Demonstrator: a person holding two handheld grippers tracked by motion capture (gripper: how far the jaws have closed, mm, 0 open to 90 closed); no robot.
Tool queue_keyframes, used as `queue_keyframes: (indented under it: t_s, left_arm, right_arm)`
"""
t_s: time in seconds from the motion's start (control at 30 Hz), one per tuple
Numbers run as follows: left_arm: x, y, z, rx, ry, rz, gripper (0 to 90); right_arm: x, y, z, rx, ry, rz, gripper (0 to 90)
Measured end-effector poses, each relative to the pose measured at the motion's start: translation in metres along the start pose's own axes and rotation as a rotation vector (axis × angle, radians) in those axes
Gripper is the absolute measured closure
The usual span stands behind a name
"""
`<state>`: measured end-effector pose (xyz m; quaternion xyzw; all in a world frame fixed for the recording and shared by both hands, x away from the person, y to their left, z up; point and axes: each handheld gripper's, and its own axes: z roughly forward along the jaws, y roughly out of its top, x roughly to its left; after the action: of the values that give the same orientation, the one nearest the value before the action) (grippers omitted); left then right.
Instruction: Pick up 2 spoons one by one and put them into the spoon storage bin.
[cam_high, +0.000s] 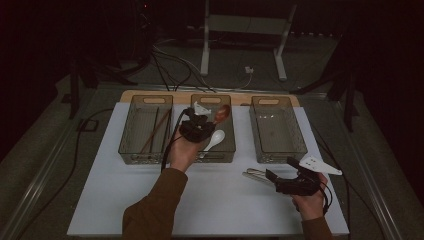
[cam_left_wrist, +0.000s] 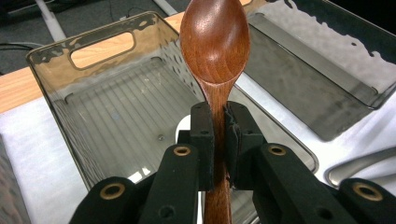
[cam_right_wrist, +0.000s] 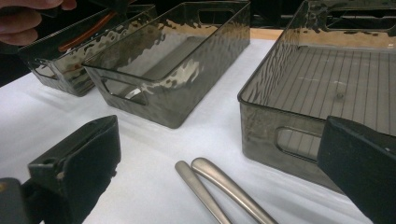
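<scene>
Pinching the wooden spoon (cam_left_wrist: 215, 51) by its neck, your left gripper (cam_high: 199, 127) has its jaws almost fully closed on it, the bowl standing up above the pads in the left gripper view and the lower handle cut off at the bottom of that picture. From the high view you hold it over the middle bin (cam_high: 213, 127), one of three clear bins ranged along the table's far edge, with the spoon's bowl toward that bin's far right corner. A white spoon (cam_high: 215, 140) lies in the same bin, partly hidden by your hand. Brown sticks, likely chopsticks (cam_high: 152, 132), rest in the left bin (cam_high: 146, 129), too dim to count. Your right gripper (cam_high: 282, 180) sits near the table's near right corner, jaws spread wide and gripping nothing; in the right gripper view two metal handles (cam_right_wrist: 219, 184) lie on the white table (cam_high: 120, 200) between the jaws, their working ends cut off by the frame, so you cannot tell what utensils they are. The right bin (cam_right_wrist: 299, 93) stands just beyond them.
</scene>
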<state>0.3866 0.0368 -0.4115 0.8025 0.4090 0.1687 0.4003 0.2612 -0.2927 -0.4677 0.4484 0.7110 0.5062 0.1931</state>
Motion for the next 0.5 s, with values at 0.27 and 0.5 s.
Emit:
queue_keyframes:
  t_s: [0.27, 0.5]
  left_arm:
    - [0.007, -0.001, 0.004, -0.020, 0.003, -0.020, 83.8]
    - [0.013, 0.000, 0.010, -0.019, 0.018, -0.033, 83.8]
  right_arm:
    - [0.000, 0.000, 0.000, -0.002, 0.000, 0.001, 0.0]
    - [0.000, 0.000, 0.000, -0.001, 0.001, 0.001, 0.0]
